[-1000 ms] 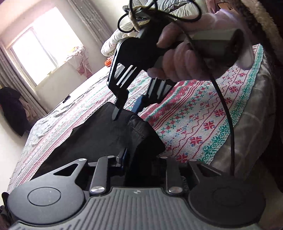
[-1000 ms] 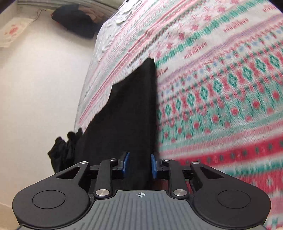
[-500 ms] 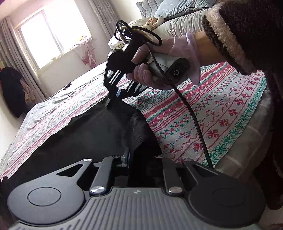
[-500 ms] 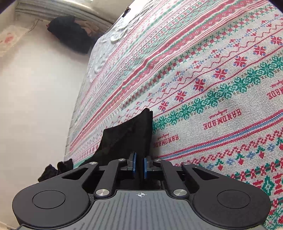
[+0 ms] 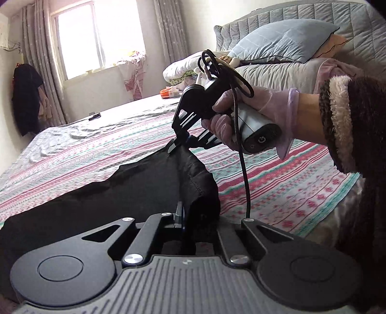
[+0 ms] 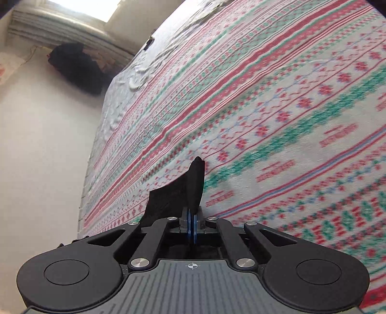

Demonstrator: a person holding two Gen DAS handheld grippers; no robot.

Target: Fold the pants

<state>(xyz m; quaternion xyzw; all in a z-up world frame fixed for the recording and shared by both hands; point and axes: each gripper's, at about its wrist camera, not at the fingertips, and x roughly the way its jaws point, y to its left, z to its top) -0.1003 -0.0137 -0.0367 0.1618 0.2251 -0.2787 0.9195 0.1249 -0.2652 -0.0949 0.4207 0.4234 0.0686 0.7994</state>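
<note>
Your left tool (image 5: 183,217) has just been closing and is now clamped on a thick bunch of the black pants (image 5: 108,200). The cloth is pinched against the one blue pad (image 5: 179,213) you can see, while the other pad is buried under the fabric. From there the pants spread away ahead and to the left of that tool, draped over the patterned bedspread (image 5: 277,193).

Your right tool (image 5: 174,147) grips the far edge of the same pants, pulling it up into a peak above the bed. In its own view, the right tool (image 6: 192,223) has its blue pads (image 6: 188,223) pressed together with a thin fold of the black pants (image 6: 185,190) coming out between them and standing up just ahead. Its jaws too have just been closing.

Your gloved right hand (image 5: 243,120) wraps the handle, with a black cable (image 5: 244,174) hanging from it down toward the left tool. A fleecy brown sleeve (image 5: 349,125) sits behind the glove.

Beyond both tools lie a blue-grey pillow (image 5: 282,41) and the quilted headboard (image 5: 361,21). The window (image 5: 96,36) stands farther off to the left.
</note>
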